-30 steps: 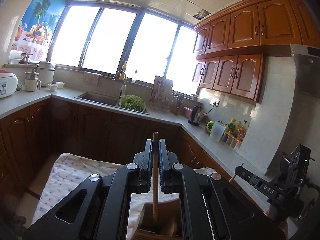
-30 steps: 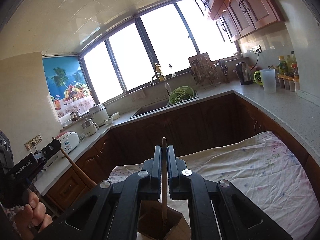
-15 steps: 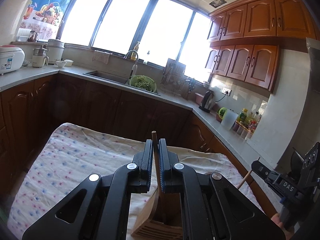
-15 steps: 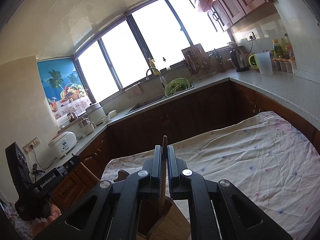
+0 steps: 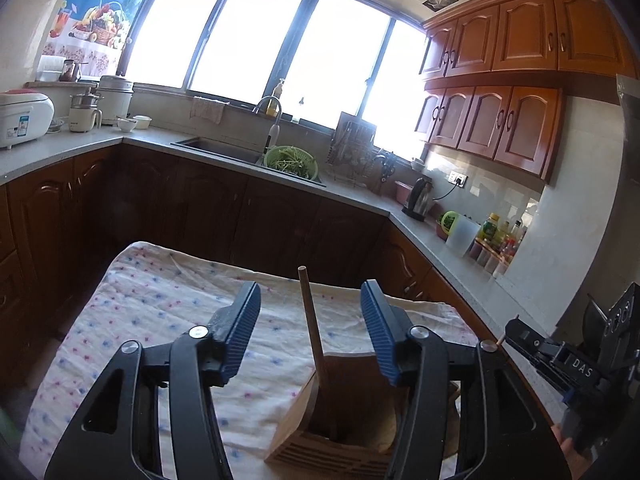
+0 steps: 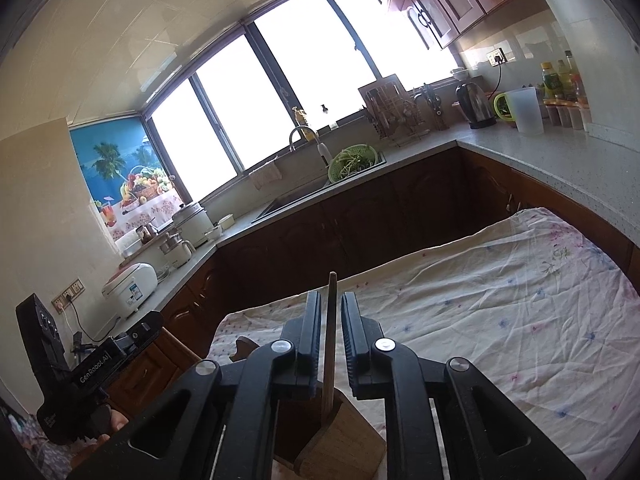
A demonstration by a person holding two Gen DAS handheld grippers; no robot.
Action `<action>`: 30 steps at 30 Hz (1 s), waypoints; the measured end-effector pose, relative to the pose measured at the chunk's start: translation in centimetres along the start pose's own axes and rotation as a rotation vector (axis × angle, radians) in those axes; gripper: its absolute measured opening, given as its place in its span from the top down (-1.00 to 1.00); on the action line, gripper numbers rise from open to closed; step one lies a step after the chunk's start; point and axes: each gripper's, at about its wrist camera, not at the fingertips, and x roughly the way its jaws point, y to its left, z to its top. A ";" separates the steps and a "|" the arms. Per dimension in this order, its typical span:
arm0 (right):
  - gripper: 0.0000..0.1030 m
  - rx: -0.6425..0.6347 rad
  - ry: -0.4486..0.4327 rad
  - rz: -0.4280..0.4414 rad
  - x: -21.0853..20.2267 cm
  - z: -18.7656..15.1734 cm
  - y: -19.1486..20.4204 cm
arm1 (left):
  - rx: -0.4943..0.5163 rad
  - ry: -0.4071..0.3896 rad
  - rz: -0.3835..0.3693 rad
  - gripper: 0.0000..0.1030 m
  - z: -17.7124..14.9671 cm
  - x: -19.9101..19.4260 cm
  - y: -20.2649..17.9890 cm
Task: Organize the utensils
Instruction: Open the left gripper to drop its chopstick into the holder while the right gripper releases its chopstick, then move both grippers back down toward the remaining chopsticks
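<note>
Over the cloth-covered table (image 5: 168,304), a wooden utensil holder (image 5: 320,436) was seen standing near the front edge, with two wooden handles rising from it. From the left wrist view, one wooden utensil (image 5: 314,336) was found lodged in the holder, leaning slightly, while the left gripper (image 5: 310,328) was spread wide on either side of it, its blue pads clear of the handle. That utensil could therefore be judged as delivered and let go. From the right wrist view, a second wooden utensil (image 6: 330,344) was seen with its lower end inside the holder (image 6: 340,440); the right gripper (image 6: 331,340) was drawn narrow about the handle, with a thin gap showing on each side, so contact could not be confirmed and the release was judged to be just under way. What remained, by judgement, was for that handle to be freed fully and both tools drawn back. No further loose utensils could be made out on the cloth. As for writing, "DAS" was read on the right gripper's body in the left view (image 5: 580,364), and "GenRobot.AI" on the left gripper's body in the right view (image 6: 96,368). Labels on the rice cooker (image 6: 130,284) were too small to read.
</note>
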 end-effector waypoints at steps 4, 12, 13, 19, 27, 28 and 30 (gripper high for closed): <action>-0.32 0.016 -0.030 0.024 -1.4 0.1 -0.3 | -0.003 0.005 -0.008 -0.30 -0.1 -1.1 0.0; -0.82 0.028 -0.031 0.050 -4.8 -0.9 -0.8 | -0.016 0.031 0.005 -0.63 -1.9 -4.4 0.4; -0.82 0.031 -0.026 0.051 -5.2 -1.1 -0.9 | -0.019 0.040 0.006 -0.64 -2.2 -4.8 0.5; -0.84 0.053 -0.010 0.047 -8.0 -2.3 -1.7 | -0.028 0.072 0.000 -0.65 -4.2 -7.4 0.1; -0.86 0.069 0.009 0.011 -12.0 -5.0 -3.3 | -0.049 0.115 -0.002 -0.69 -7.2 -10.9 -0.2; -0.86 0.076 0.015 0.008 -12.3 -5.5 -3.6 | -0.047 0.122 -0.003 -0.69 -7.5 -11.3 -0.3; -0.87 0.092 0.030 0.001 -13.0 -6.3 -4.1 | -0.038 0.140 -0.006 -0.69 -8.4 -12.1 -0.4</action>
